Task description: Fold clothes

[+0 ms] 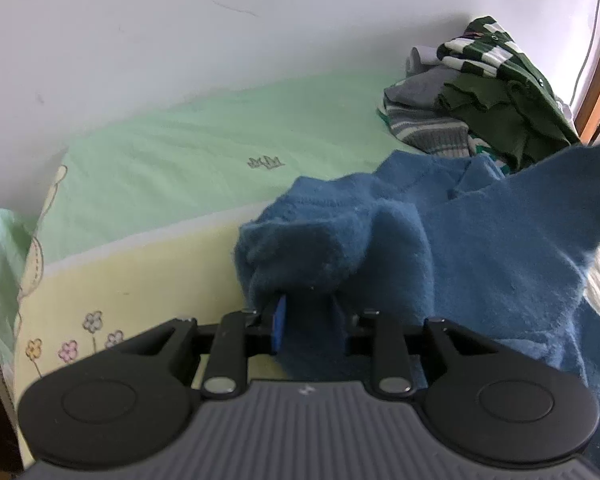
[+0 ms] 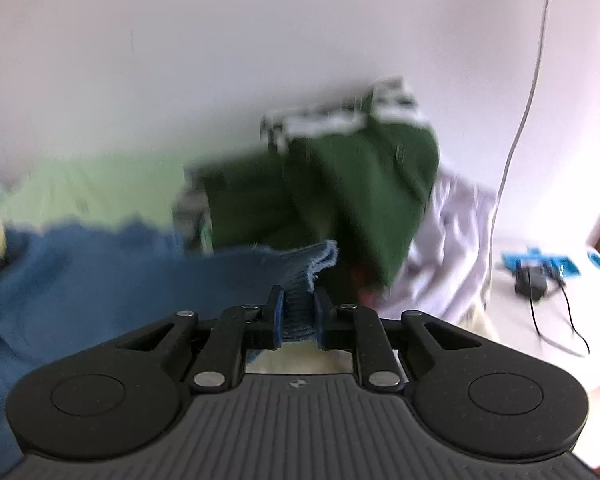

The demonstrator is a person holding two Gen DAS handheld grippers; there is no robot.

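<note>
Sweater (image 1: 480,248) stretched sideways – both claws clamped

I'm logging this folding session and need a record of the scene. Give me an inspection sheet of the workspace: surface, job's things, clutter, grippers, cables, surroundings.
Surface: bed with green and yellow sheet, flower print at the near edge.
Job's things: blue sweater, lifted and bunched, held at two places.
Clutter: pile of clothes by the wall, with a dark green garment, a green-and-white striped one and a grey striped one; pale garment beside it.
Grippers: left gripper shut on blue sweater; right gripper shut on its ribbed edge.
Cables: thin cable hanging down the wall; black cord on the white surface.
Surroundings: white wall; small blue items on a white surface, blurred.
</note>
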